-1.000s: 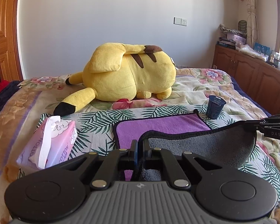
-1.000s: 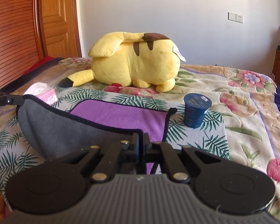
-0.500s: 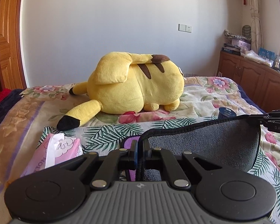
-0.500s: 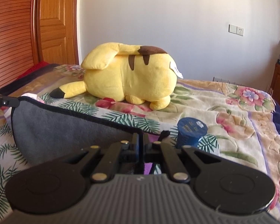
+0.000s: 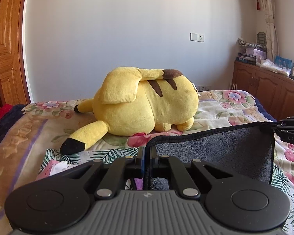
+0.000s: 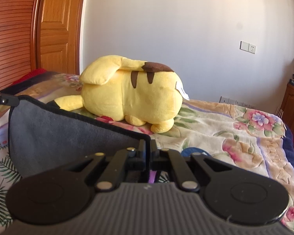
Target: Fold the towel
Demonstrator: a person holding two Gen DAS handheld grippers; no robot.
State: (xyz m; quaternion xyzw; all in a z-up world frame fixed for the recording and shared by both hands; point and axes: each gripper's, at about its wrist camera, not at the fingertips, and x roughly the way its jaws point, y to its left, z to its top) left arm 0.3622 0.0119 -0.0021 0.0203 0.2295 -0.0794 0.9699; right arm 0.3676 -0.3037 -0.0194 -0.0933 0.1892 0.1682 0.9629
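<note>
Left wrist view: the soft, floppy towel (image 5: 215,152) was pinched at its corners by the left gripper (image 5: 147,156) and right gripper (image 6: 148,148); corners seemed best.

Wall (image 5: 127,29): plain white, with a switch plate (image 5: 197,37).
Door (image 6: 56,25): panelled wood, left side.
Cabinet (image 5: 264,90): wooden, right wall, cluttered top.
Curtain (image 5: 267,9): pale, patterned.
Bed (image 6: 245,133): floral cover.
Light: daylight.

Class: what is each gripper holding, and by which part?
Both hold the towel: left gripper and right gripper each pinch one corner of its black-trimmed top edge.
</note>
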